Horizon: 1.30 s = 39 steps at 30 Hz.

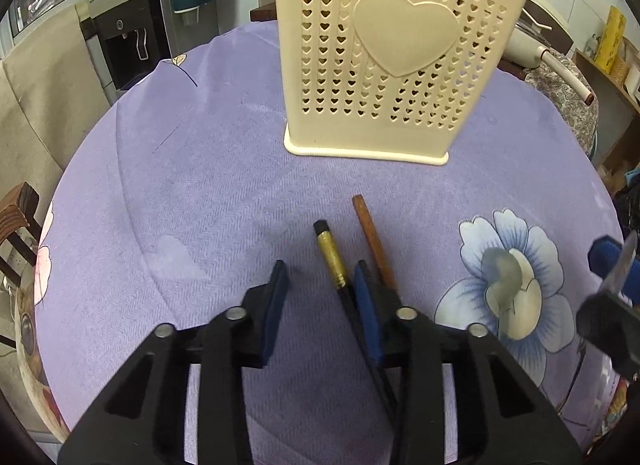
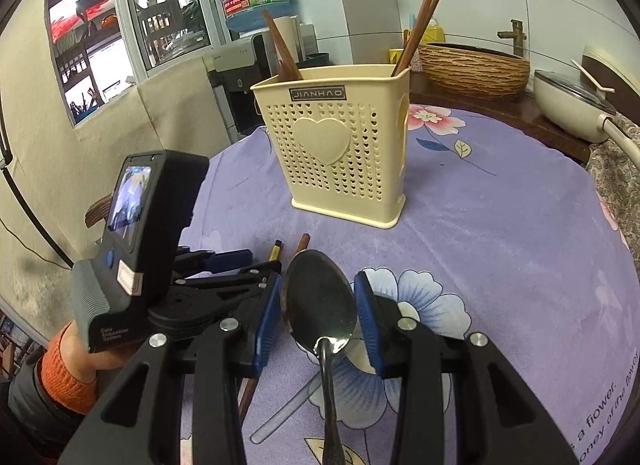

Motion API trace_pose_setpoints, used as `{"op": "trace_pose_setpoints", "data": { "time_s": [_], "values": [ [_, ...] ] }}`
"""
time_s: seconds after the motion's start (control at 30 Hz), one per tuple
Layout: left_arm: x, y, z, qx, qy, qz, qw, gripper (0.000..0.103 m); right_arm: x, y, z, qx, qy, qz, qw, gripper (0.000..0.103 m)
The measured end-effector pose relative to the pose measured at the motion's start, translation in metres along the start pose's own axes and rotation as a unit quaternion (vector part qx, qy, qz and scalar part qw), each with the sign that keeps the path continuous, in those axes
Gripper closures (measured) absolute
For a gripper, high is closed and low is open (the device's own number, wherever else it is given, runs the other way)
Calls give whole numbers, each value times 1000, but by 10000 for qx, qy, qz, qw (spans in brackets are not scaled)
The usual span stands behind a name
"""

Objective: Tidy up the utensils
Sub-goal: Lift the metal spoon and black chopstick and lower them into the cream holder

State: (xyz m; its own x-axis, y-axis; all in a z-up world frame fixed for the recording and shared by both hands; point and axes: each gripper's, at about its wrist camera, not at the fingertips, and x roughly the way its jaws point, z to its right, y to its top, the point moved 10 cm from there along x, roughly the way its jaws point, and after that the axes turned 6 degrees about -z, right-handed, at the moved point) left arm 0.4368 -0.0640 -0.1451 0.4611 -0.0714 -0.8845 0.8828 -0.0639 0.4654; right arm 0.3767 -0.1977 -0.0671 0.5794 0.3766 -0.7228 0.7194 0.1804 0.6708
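Note:
A cream utensil holder (image 1: pixel 384 65) with heart holes stands on the purple cloth; in the right wrist view (image 2: pixel 336 153) brown chopsticks (image 2: pixel 420 21) stick out of it. My left gripper (image 1: pixel 320 277) is open and low over the cloth. A black chopstick with a gold band (image 1: pixel 332 257) lies between its fingers, close to the right finger. A brown chopstick (image 1: pixel 374 241) lies just outside that finger. My right gripper (image 2: pixel 320 301) holds a metal spoon (image 2: pixel 320 305) between its blue pads, bowl forward, above the cloth. It shows at the right edge of the left wrist view (image 1: pixel 612 269).
The round table (image 2: pixel 500 225) carries a purple flowered cloth. A woven basket (image 2: pixel 476 65) and a white pan (image 2: pixel 572 101) sit behind it at the right. A water dispenser (image 1: pixel 132 25) stands beyond the far left edge. A wooden chair (image 1: pixel 20 221) is at the left.

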Motion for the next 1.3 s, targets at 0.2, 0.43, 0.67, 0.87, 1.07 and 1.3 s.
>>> {"op": "trace_pose_setpoints", "data": {
  "time_s": [0.2, 0.43, 0.67, 0.87, 1.07, 1.3],
  "values": [
    [5, 9, -3, -175, -129, 66, 9997, 92, -3, 3, -1, 69, 2, 89, 9999, 67],
    [-20, 26, -12, -456, -431, 428, 9971, 94, -17, 7, -1, 39, -37, 237, 9997, 67],
    [-91, 38, -13, -385, -733, 1170, 9897, 95, -36, 12, -4, 34, 3, 315, 9995, 67],
    [-165, 43, -21, -250, -658, 1971, 9779, 98, -51, 12, -5, 91, 92, 317, 9994, 67],
    [-195, 42, -35, -289, -613, 2267, 9716, 101, -63, 15, -9, 110, 125, 385, 9991, 67],
    [-165, 37, -65, -578, -49, 1880, 9805, 100, -64, 14, -13, 80, 70, 370, 9993, 67]
  ]
}}
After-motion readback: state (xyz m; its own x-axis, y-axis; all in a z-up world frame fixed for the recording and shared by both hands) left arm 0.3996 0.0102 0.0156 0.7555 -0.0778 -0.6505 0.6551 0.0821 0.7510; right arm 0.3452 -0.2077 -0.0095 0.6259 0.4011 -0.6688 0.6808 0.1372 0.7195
